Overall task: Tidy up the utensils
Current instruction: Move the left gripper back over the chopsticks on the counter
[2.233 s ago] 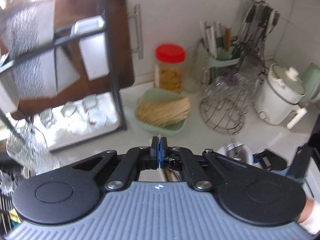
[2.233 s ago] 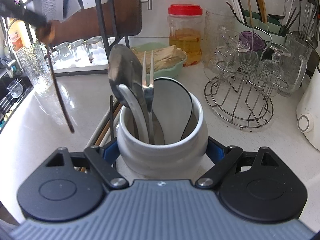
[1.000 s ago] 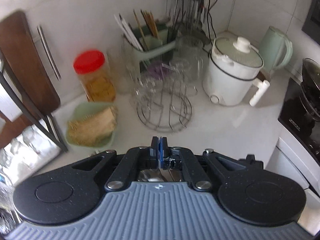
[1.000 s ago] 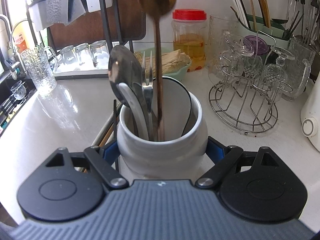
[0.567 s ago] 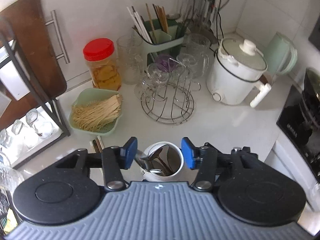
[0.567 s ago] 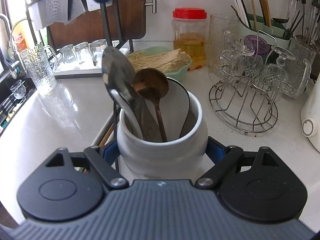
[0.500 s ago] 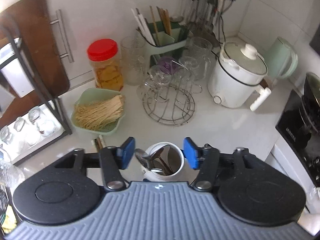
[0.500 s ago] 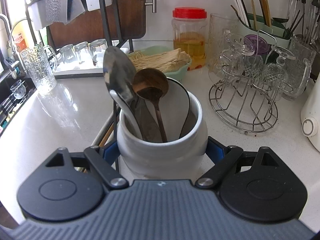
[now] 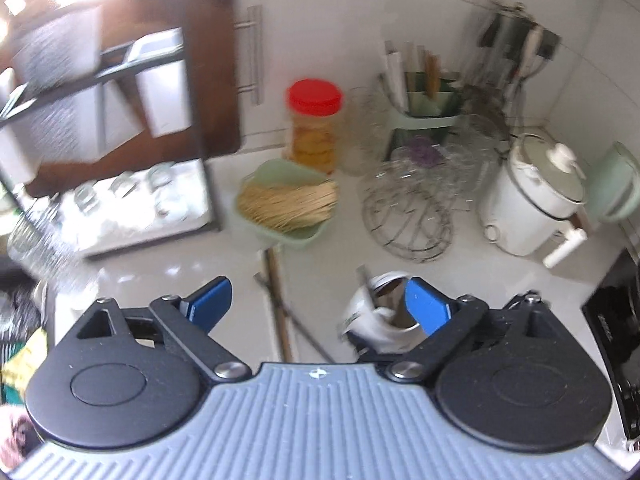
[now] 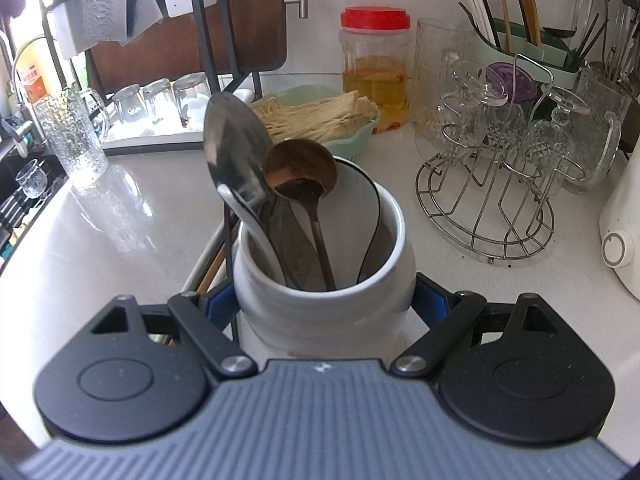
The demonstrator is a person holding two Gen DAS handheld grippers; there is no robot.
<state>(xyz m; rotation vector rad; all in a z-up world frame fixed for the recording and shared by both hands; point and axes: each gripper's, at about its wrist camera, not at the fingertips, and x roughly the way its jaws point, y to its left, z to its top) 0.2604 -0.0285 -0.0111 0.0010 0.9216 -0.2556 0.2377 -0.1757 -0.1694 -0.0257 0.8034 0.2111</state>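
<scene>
My right gripper (image 10: 324,300) is shut on a white ceramic jar (image 10: 320,276) that stands on the counter. In the jar lean a brown wooden spoon (image 10: 302,176), a large metal spoon (image 10: 234,148) and a white black-rimmed spoon (image 10: 356,200). My left gripper (image 9: 318,294) hovers above the counter, its jaws opening wide with nothing between them. Under it lie several loose chopsticks and utensils (image 9: 280,304). The same jar (image 9: 372,320) shows behind its right finger. The left wrist view is blurred.
A green bowl of dry noodles (image 10: 316,116) and a red-lidded jar (image 10: 376,72) stand behind the white jar. A wire rack of glasses (image 10: 492,184) is at the right, a white cooker (image 9: 532,204) beyond. A dish rack with glasses (image 10: 160,96) and a tall glass (image 10: 72,140) are at the left.
My left gripper opened and let the wooden spoon go into the jar, then drew away to the left and rolled. The right gripper and the jar stayed still.
</scene>
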